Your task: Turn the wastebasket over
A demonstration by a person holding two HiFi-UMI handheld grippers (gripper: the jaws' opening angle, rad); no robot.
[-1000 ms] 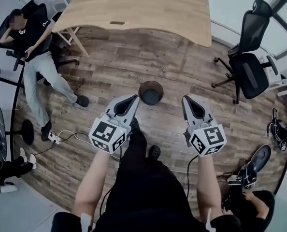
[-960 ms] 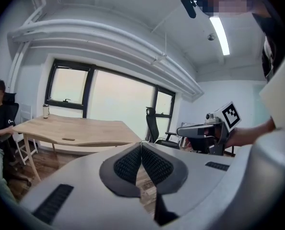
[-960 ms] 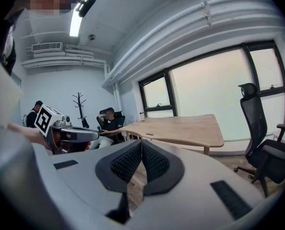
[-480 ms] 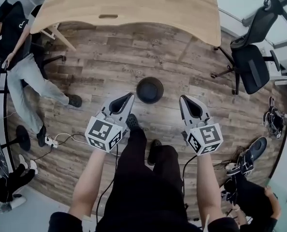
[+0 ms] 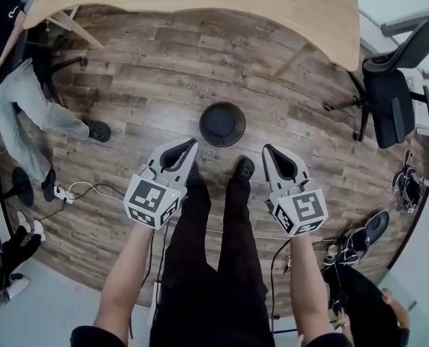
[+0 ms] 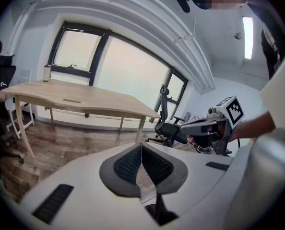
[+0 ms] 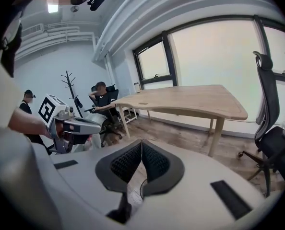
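Note:
A round black wastebasket (image 5: 222,123) stands on the wooden floor just in front of my feet, seen from above in the head view. My left gripper (image 5: 191,144) is held to its lower left, shut, with nothing between the pads. My right gripper (image 5: 266,150) hangs at the basket's lower right, also shut and empty. Both are apart from the basket. In the left gripper view the closed pads (image 6: 141,163) meet at a thin line, and the right gripper (image 6: 207,128) shows beyond. The right gripper view shows its own pads (image 7: 141,161) pressed together; the basket is hidden in both gripper views.
A long wooden desk (image 5: 214,6) spans the far side. A black office chair (image 5: 391,100) stands at the right, and a seated person (image 5: 19,85) is at the left. A white cable (image 5: 84,192) and shoes (image 5: 366,237) lie on the floor near me.
Both grippers have come lower and forward toward the floor, staying shut. The view has tilted further down, so the wastebasket now sits nearer the grippers and my feet show beside it.

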